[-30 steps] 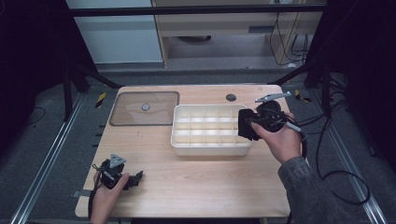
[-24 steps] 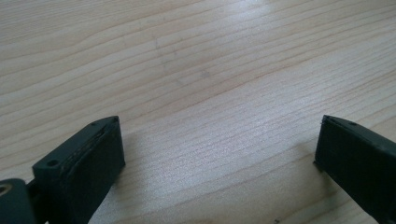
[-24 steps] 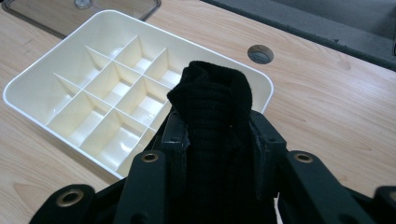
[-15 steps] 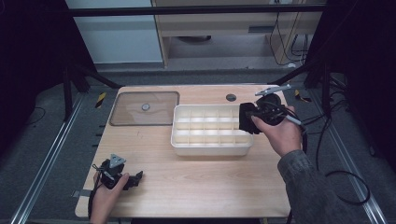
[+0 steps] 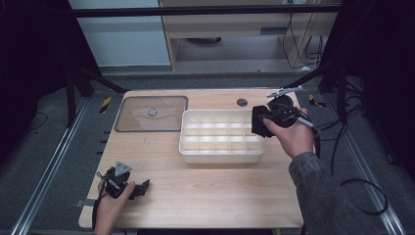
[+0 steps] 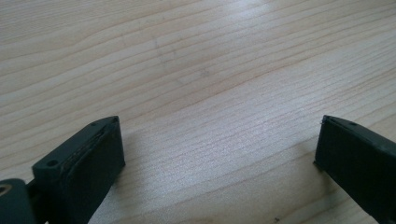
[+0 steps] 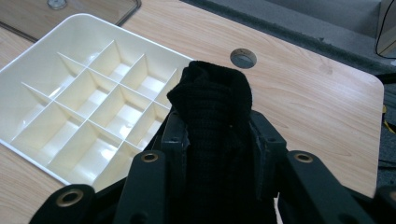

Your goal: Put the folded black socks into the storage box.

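Note:
A white divided tray [image 5: 192,147] with several empty compartments stands in the middle of the wooden table; in the right gripper view the tray [image 7: 28,63] lies to the left. My right gripper [image 5: 262,122] hovers over the tray's right end, shut on a rolled black sock [image 5: 259,121]. The black sock [image 7: 215,121] stands up between the jaws, squeezed by both pads. At the front left corner of the table my left gripper [image 5: 141,187] rests low, and its jaws [image 6: 219,149] stand wide apart over bare wood with nothing between them.
A clear flat lid [image 5: 152,113] with a small knob lies at the back left of the table [image 5: 220,196]. A round grommet hole [image 5: 242,102] sits behind the tray. Cables trail off the right edge. Dark frame posts stand at both sides.
The right hand with the sock has shifted slightly toward the back over the tray's right end. The left hand stays put.

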Action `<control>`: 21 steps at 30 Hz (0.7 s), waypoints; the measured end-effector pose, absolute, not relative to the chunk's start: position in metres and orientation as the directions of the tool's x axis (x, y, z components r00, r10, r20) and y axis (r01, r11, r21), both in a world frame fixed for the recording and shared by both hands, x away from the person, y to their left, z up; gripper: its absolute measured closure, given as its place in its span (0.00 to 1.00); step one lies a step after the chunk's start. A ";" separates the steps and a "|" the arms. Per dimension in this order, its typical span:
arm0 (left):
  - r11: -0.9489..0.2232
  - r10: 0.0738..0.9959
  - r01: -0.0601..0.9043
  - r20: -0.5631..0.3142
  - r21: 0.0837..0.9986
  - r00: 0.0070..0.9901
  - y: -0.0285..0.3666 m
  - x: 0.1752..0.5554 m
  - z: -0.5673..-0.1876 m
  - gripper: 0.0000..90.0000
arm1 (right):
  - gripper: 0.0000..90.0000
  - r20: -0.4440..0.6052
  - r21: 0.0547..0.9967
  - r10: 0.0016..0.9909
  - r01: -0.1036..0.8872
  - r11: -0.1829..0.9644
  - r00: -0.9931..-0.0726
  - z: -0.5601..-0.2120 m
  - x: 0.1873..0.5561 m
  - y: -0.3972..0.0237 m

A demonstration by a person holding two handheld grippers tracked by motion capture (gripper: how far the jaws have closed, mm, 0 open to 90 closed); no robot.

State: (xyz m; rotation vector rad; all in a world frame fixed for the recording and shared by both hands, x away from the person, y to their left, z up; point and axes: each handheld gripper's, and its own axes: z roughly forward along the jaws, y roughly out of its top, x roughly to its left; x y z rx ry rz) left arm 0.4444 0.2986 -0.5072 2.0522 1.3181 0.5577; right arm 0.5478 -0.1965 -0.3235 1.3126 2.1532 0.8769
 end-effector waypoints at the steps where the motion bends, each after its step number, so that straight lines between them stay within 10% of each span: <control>1: -0.302 0.912 0.646 0.015 0.701 0.410 0.299 0.444 -0.507 0.01 | 0.72 -0.064 0.720 0.899 0.603 0.342 -0.433 -0.325 0.549 -0.196; 21: -0.308 0.910 0.647 0.017 0.698 0.415 0.299 0.444 -0.507 0.01 | 0.72 -0.099 0.658 0.887 0.639 0.398 -0.451 -0.356 0.554 -0.184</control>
